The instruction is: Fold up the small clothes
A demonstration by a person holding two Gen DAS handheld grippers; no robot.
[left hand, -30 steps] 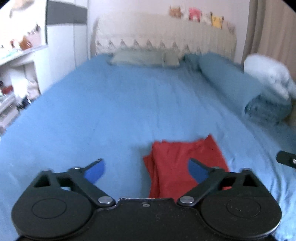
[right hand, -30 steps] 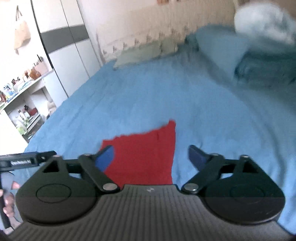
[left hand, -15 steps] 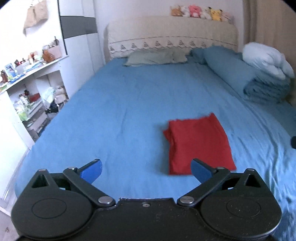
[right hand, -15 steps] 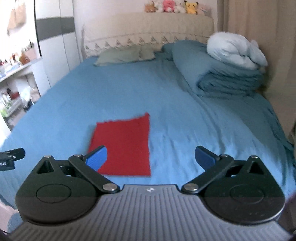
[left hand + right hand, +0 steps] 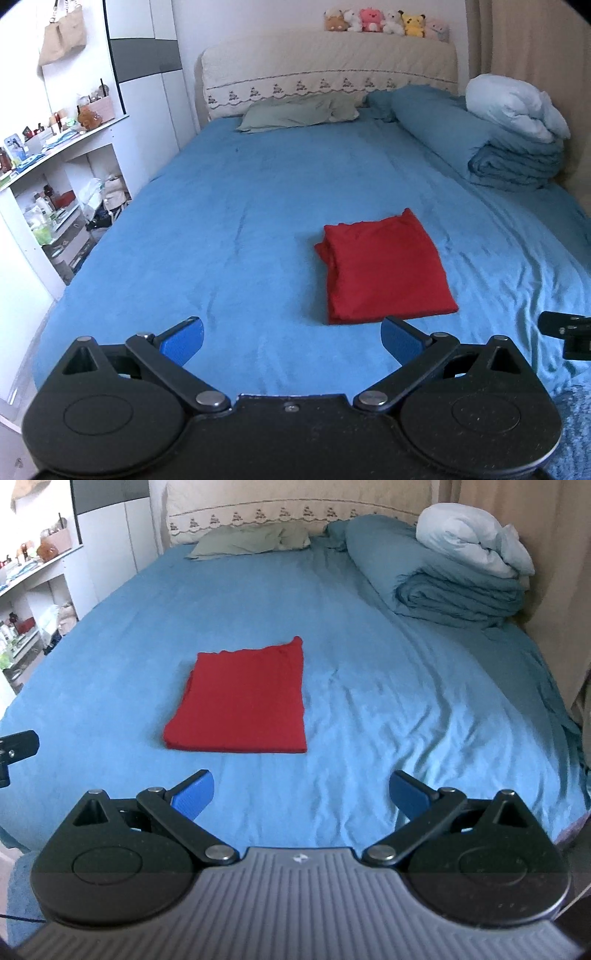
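the folded red cloth garment [image 5: 242,701] lay flat on the blue bedsheet [image 5: 388,686]; left gripper [image 5: 291,338] and right gripper [image 5: 301,792] hung spread wide, empty.

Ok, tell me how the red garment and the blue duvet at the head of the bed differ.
The red garment is a thin, flat, squared fold; the blue duvet is a thick, bulky stack of rolled layers. The garment lies alone mid-bed on the sheet; the duvet sits by the far right edge with a pale bundle on top. The garment looks far smaller. Both are folded and rest on the bed, untouched by either gripper.
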